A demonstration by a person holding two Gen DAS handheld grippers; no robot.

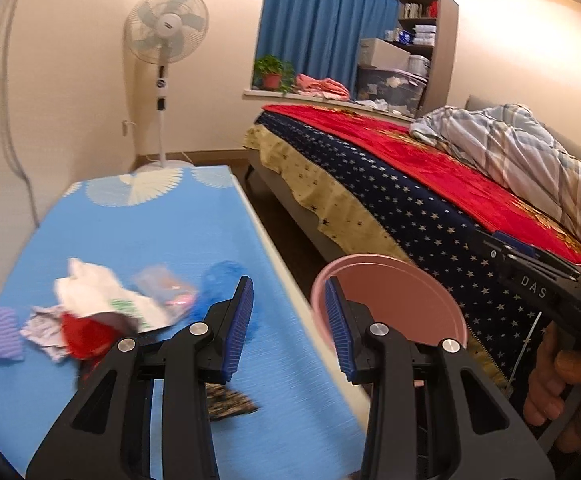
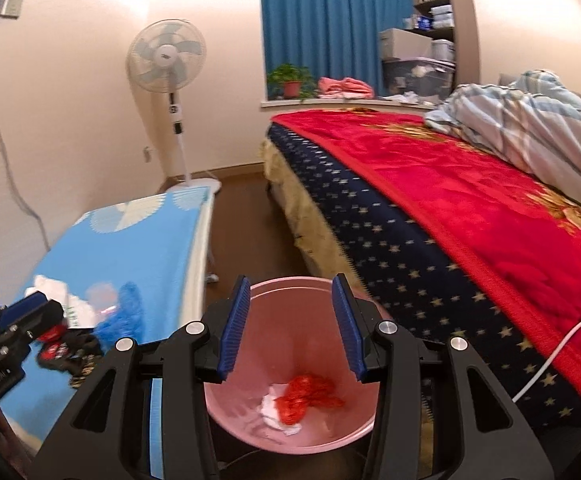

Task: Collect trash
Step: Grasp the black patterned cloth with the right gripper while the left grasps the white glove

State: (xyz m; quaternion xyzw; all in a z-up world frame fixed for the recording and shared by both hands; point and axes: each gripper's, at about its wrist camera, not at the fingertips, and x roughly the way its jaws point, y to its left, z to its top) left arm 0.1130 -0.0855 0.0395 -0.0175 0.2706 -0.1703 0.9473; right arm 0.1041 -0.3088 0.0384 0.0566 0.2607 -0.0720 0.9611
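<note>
- The left gripper [image 1: 290, 320] is held wide open with nothing between its ribbed blue pads [image 1: 239, 322]; it is poised over the right edge of the table [image 1: 130, 224].
- The trash pile [image 1: 102, 312] is seen on the table's blue cloth, just left of and beyond the left gripper, apart from its fingers.
- The pile is made up of crumpled white paper [image 1: 90, 292], a red wrapper [image 1: 84, 336], a clear plastic packet [image 1: 166, 284] and a blue mesh-like piece [image 1: 222, 280]; a dark patterned wrapper [image 1: 230, 400] lies under the gripper. The pile is blurred.
- The right gripper [image 2: 290, 328] is likewise held wide open and empty, directly above the mouth of the bin [image 2: 258, 400].
- The bin is a smooth, round pink plastic bucket, standing on the floor between table and bed [image 2: 450, 208].
- Inside the bin, a crinkled red plastic piece [image 2: 310, 396] is seen lying on white paper [image 2: 274, 408] at the bottom, well below the right gripper's pads.
- In the right wrist view, the left gripper [image 2: 26, 312] is seen at the left edge, beside the remaining trash.
</note>
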